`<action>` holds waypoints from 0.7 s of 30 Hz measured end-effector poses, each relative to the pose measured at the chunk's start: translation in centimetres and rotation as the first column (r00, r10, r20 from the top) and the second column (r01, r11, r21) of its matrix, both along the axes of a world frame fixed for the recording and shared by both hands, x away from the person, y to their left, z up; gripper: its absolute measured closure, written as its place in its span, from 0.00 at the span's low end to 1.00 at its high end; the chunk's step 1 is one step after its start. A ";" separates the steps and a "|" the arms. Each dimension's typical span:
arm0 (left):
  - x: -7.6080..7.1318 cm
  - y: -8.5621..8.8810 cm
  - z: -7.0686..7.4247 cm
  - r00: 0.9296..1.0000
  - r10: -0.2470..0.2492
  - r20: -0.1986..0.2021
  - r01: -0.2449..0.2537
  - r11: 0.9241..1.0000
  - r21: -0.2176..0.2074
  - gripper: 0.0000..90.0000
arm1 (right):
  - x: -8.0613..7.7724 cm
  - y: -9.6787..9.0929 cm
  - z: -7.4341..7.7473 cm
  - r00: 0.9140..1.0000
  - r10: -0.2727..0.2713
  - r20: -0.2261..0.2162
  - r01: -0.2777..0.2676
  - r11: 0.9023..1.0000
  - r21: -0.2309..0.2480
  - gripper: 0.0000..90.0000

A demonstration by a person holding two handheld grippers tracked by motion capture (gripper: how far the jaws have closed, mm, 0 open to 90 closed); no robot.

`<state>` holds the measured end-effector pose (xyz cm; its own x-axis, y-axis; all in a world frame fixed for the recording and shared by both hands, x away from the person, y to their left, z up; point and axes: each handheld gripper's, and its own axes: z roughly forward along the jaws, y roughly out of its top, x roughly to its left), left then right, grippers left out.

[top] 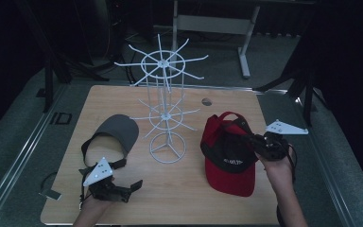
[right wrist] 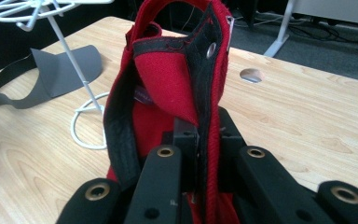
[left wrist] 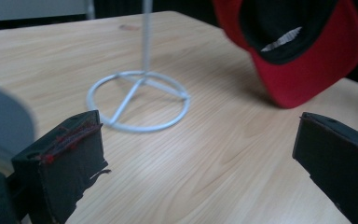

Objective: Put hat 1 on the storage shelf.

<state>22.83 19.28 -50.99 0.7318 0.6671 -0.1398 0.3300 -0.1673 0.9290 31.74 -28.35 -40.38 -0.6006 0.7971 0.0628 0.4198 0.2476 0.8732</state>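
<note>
- Currently right tool is clamped tight on the back edge of the red fabric baseball cap with black lining; right gripper view shows red cloth and black trim pinched between its jaws.
- Cap sits on the right side of the light wooden desk, back end raised in the grip, brim pointing at the near edge.
- Left tool has jaws spread wide, nothing between them, over the near-left of the desk.
- Grey fabric visor with black strap lies flat just beyond the left tool.
- White wire display rack stands mid-desk, between visor and cap.
</note>
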 end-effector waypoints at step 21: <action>-0.1 -8.0 4.3 0.974 -0.215 0.067 0.216 0.976 -0.009 0.04 | -3.6 -0.3 1.8 0.998 0.054 0.043 -0.056 0.997 0.044 0.93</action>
